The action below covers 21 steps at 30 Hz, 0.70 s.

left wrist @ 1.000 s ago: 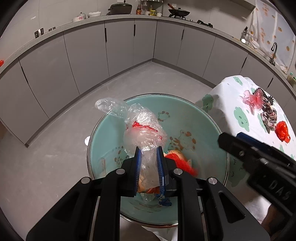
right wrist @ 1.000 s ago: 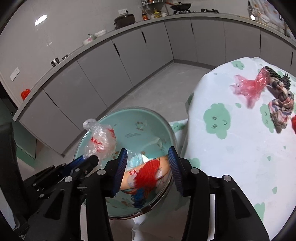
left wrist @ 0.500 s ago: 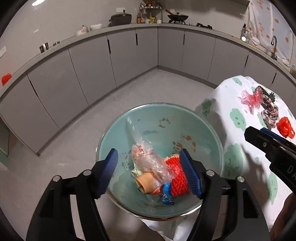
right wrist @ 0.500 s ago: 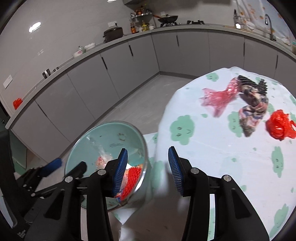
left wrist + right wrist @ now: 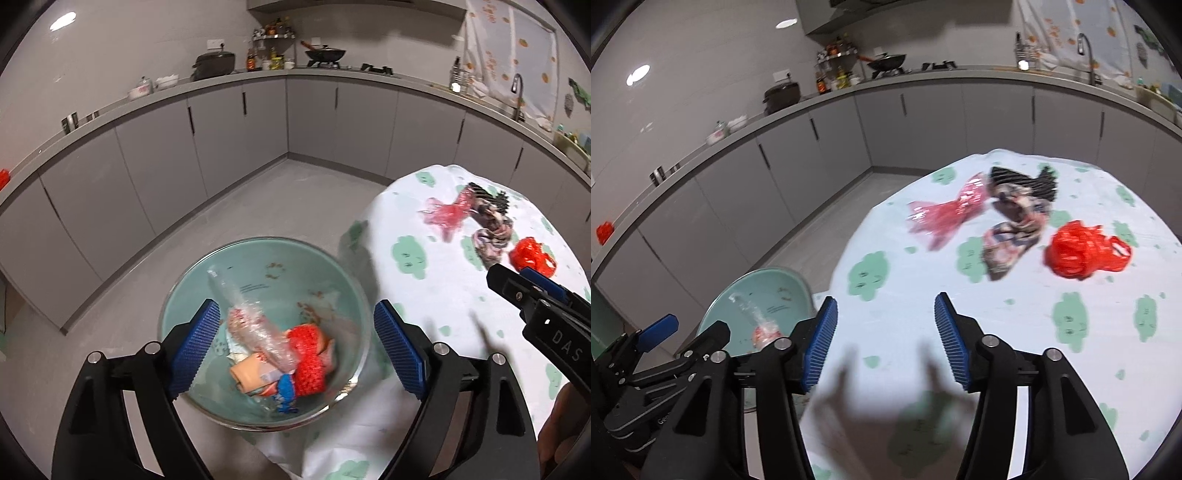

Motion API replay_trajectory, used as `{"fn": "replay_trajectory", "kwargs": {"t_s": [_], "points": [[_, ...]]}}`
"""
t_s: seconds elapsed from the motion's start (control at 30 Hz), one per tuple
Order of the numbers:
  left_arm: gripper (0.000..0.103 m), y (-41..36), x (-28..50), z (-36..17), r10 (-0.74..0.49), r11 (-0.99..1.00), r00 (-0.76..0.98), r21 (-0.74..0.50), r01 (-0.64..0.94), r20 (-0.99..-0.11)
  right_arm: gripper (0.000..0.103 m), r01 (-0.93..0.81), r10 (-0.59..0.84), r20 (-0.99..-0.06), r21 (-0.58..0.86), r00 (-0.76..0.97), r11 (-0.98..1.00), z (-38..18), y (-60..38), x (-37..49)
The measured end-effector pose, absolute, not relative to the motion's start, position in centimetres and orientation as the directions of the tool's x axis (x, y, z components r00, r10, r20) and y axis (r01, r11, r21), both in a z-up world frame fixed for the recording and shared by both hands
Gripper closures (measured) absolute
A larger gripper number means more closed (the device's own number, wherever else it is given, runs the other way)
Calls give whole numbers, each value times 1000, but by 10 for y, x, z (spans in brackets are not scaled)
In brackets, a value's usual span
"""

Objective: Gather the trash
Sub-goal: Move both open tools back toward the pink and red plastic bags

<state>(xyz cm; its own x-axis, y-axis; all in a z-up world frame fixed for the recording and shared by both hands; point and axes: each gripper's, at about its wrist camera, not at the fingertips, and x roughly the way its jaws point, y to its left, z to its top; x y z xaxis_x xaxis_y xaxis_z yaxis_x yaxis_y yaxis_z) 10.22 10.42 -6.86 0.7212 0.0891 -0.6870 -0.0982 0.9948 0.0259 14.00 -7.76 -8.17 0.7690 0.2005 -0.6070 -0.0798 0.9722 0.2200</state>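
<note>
My left gripper (image 5: 295, 347) is open and empty above a teal basin (image 5: 258, 258) that holds a clear plastic bag (image 5: 255, 332), a red mesh piece (image 5: 308, 362) and other wrappers. My right gripper (image 5: 884, 338) is open and empty over the table's white cloth (image 5: 997, 314). On the cloth lie a pink plastic wrapper (image 5: 947, 214), a crumpled patterned wrapper (image 5: 1015, 225) and a red plastic bag (image 5: 1082, 254). The basin (image 5: 768, 291) shows at lower left in the right wrist view.
The basin sits beside the table's left edge, low over the grey floor (image 5: 258, 206). Grey cabinets (image 5: 221, 140) with a cluttered counter run around the room. The right gripper's body (image 5: 546, 314) shows at right in the left wrist view.
My left gripper opened and let the clear plastic bag drop into the basin, then rose. My right gripper moved away from the basin, up and right over the table.
</note>
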Motion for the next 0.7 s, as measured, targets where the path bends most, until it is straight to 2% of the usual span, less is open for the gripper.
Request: {"fn": "replay_trajectory", "kwargs": {"t_s": [0.2,0.7], "points": [[12,74,104,-63,60,998,734,44,-41,-676,44,-20,154,-602,223,783,975,-80,-107,133],[10,2,125,-66,-13,993,731,74,87,-682,44,130,43,-634,224,772,966,-98,-181,127]]}}
